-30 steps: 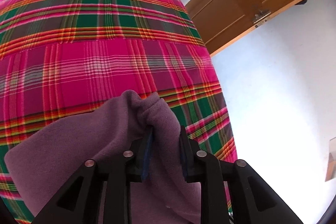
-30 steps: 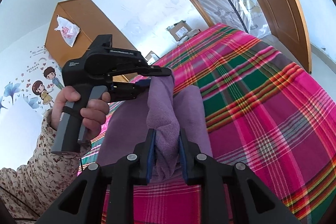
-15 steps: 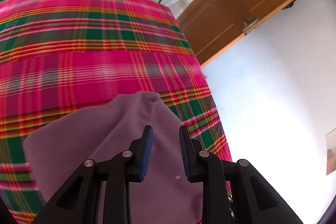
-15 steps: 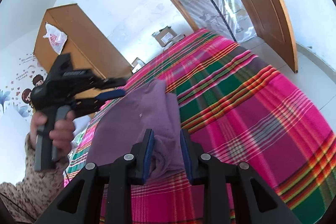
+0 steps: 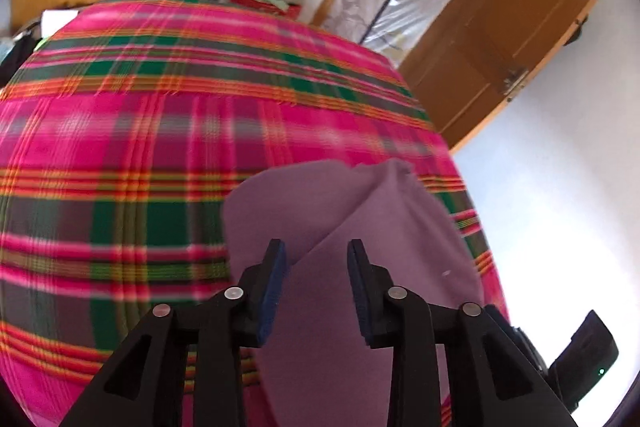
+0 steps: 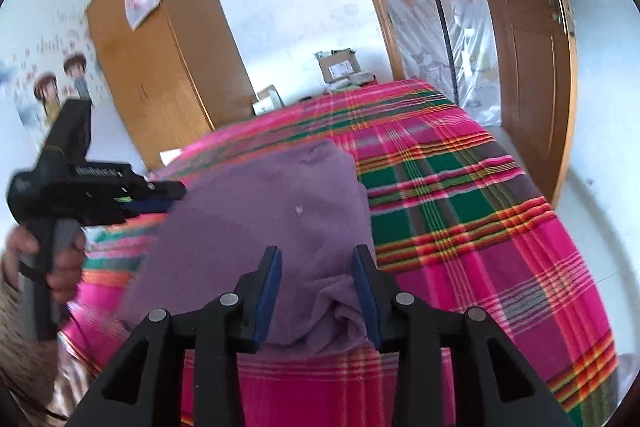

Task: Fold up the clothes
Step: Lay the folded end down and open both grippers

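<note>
The purple cloth (image 6: 260,219), soft, light and limp by its look, is laid doubled on the plaid bed (image 6: 480,211), both grippers (image 5: 316,283) (image 6: 316,287) are held wide and empty above it, and an edge or corner is judged the best hold.

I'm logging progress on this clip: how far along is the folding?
Done: the purple garment lies doubled over on the plaid bedspread, one layer lapped over another. In hand: nothing; the left gripper and right gripper both stand open above it. Left: the bunched near edge looks untidy, so probably another fold or some smoothing.
</note>
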Action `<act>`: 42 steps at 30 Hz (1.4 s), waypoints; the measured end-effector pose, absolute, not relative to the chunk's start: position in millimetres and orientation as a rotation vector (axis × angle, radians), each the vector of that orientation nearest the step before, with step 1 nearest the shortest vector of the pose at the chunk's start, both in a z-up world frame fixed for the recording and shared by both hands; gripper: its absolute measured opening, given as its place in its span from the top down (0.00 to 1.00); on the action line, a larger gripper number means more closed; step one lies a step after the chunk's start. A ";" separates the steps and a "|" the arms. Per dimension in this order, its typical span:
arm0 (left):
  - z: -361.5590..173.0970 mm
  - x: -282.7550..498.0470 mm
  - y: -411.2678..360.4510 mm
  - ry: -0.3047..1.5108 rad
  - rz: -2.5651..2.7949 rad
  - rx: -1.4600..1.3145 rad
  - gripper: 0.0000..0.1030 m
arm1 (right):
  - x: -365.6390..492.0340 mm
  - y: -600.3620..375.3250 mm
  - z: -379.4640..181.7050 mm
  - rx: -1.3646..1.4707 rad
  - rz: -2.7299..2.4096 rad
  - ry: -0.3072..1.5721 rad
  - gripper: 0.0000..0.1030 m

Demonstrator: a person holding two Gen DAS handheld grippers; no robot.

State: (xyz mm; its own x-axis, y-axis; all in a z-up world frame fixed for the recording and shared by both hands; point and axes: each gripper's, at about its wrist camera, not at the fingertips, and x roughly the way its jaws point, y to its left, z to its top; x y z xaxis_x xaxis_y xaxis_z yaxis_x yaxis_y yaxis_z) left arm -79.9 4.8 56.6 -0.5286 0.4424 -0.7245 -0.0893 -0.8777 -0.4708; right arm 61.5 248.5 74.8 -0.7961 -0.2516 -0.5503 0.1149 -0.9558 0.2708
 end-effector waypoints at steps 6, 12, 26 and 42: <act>45.5 -69.5 -12.1 -0.604 2.448 -1.318 0.68 | 76.0 266.0 60.4 0.974 -2.799 -0.355 0.63; 41.3 -62.5 -17.3 -0.623 2.448 -1.327 0.67 | 85.5 278.4 57.6 0.998 -2.783 -0.419 0.62; 42.7 -56.7 -30.7 -0.636 2.463 -1.311 0.64 | 42.6 278.4 92.3 0.921 -2.782 -0.364 0.62; 43.7 -116.1 -35.3 -0.519 2.375 -1.247 0.66 | 14.0 268.6 85.6 1.006 -2.730 -0.402 0.62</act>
State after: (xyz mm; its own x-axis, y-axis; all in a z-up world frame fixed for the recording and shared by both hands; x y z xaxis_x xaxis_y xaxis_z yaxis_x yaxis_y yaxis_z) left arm -116.1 -35.3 43.7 -0.5183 0.5121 -0.6849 -0.1795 -0.8482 -0.4983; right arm 14.0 268.6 85.6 -0.7468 -0.2817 -0.6024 0.0959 -0.9420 0.3216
